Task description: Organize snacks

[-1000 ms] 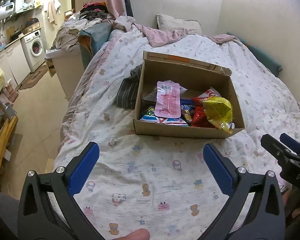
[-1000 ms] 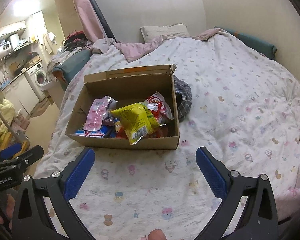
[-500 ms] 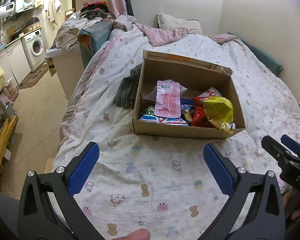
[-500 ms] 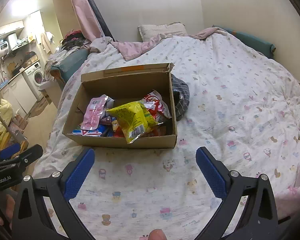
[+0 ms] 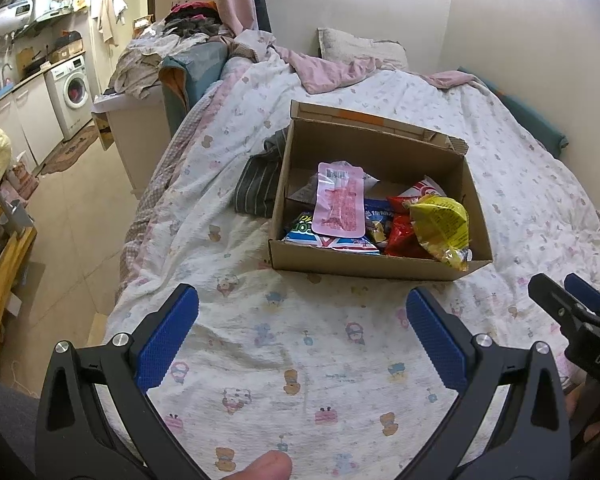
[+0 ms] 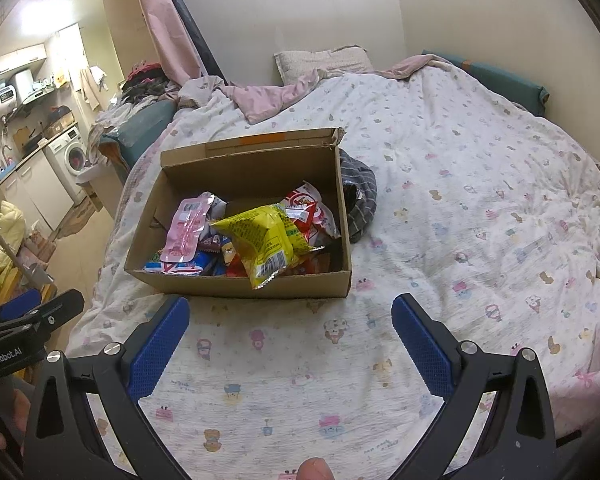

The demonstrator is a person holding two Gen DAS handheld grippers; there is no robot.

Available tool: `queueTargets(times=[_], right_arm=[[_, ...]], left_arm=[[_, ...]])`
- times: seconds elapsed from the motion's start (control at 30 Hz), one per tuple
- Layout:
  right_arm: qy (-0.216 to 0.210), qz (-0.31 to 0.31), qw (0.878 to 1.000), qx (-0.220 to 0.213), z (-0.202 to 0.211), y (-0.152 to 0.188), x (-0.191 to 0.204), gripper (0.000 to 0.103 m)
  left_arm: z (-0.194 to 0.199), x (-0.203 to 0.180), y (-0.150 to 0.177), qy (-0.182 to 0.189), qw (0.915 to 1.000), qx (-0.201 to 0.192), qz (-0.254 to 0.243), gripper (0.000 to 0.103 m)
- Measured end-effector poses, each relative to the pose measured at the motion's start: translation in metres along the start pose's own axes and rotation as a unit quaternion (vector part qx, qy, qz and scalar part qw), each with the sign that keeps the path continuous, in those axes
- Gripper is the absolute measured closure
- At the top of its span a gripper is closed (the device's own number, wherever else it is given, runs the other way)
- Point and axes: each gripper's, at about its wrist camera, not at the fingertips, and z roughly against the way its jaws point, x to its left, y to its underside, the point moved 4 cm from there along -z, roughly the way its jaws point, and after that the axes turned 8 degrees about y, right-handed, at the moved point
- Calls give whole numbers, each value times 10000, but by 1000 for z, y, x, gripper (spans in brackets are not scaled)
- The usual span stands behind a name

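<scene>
snacks (image 6: 260, 236) heaped in cardboard box (image 6: 240, 284) — lower packets mostly buried

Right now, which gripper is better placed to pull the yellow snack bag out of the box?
Right, probably. The yellow snack bag sits at the cardboard box's right end, hanging over the near wall ahead of the open right gripper. From the open left gripper it lies off to the right.

matt cardboard box (image 5: 364, 266) — glossy foil packets (image 6: 266, 236)

Cardboard box (image 6: 236, 280) of snacks on bed; right gripper (image 6: 290, 312) fingers spread, empty.
</scene>
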Motion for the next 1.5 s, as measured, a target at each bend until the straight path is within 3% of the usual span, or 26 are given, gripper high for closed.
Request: queueTargets(times=[1.5], right_arm=[[-39,6,10000,-31,2,-4,1,0]], left_arm=[[0,2,3,9,10000,58,32,0]])
